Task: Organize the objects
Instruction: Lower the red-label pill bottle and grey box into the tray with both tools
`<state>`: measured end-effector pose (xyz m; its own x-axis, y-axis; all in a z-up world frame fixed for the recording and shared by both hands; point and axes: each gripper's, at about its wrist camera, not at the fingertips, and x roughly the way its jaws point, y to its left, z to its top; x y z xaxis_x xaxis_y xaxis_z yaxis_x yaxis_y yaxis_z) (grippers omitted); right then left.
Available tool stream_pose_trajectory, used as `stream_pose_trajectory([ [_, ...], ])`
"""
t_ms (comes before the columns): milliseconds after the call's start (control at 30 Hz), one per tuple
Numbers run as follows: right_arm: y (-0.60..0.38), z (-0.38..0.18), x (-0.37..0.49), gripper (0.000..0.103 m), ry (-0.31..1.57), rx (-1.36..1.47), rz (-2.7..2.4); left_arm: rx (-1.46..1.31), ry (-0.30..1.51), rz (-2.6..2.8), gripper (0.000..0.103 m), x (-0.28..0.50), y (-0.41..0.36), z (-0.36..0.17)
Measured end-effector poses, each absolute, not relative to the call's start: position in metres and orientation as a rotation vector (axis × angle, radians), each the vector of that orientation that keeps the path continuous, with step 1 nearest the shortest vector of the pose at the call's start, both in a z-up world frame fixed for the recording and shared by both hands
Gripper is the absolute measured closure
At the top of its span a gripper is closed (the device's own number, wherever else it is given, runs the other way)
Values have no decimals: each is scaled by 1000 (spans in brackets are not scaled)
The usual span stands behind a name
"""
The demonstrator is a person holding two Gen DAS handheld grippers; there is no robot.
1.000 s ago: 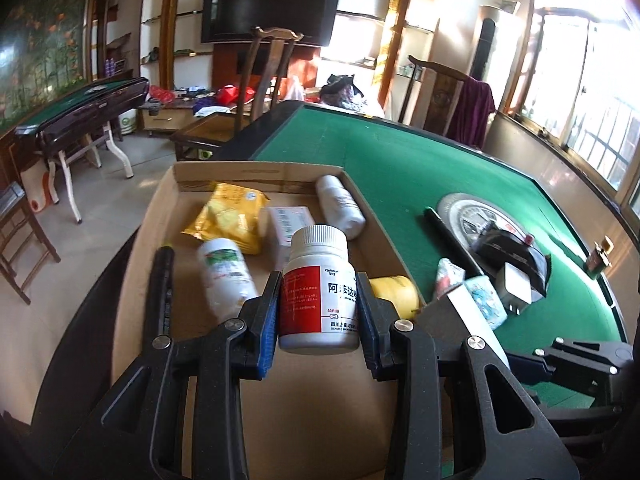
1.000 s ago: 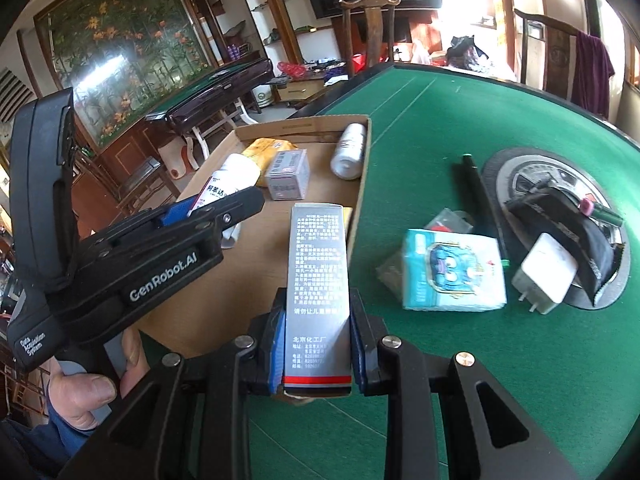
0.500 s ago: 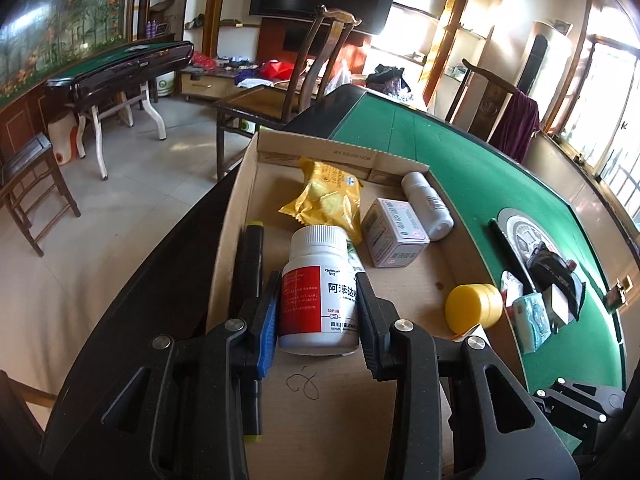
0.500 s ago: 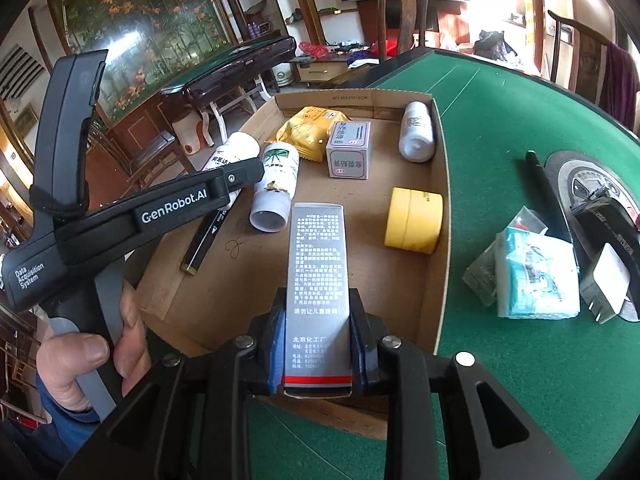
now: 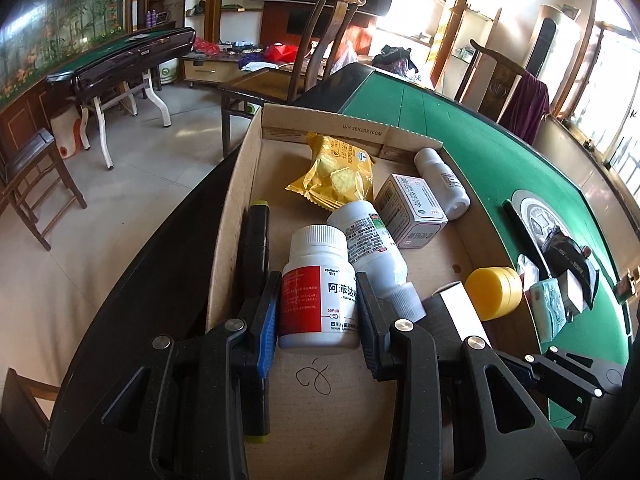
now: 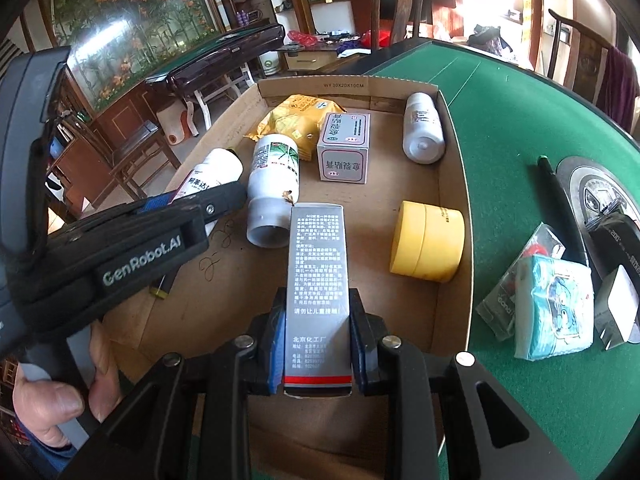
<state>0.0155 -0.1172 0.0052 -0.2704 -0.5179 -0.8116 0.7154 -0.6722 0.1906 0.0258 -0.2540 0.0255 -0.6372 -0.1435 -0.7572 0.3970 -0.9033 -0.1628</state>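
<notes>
Both wrist views are sharp and daylit, with no motion blur; printed text on the cardboard box wall is legible. Light enters from the windows at upper right of the left wrist view, where the panes are blown out to white, and it casts a pale sheen on the green table felt and glare on the glass-fronted floral mural. Fisheye distortion bends straight lines strongly toward the frame edges, the corners are vignetted to black, and shadows inside the box are soft and short.
</notes>
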Motion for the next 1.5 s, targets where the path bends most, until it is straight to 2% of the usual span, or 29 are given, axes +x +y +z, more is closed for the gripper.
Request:
stream_pose_trajectory([
  [600, -125, 5, 9, 77, 301, 1158, -2024, 1169, 422, -2561, 69, 22, -249, 24],
  [1100, -125, 6, 10, 76, 337, 1148, -2024, 1175, 465, -2548, 69, 22, -253, 24],
  [1500, -99, 34, 12, 76, 277, 1120, -2008, 1121, 501, -2590, 69, 25, -252, 31],
])
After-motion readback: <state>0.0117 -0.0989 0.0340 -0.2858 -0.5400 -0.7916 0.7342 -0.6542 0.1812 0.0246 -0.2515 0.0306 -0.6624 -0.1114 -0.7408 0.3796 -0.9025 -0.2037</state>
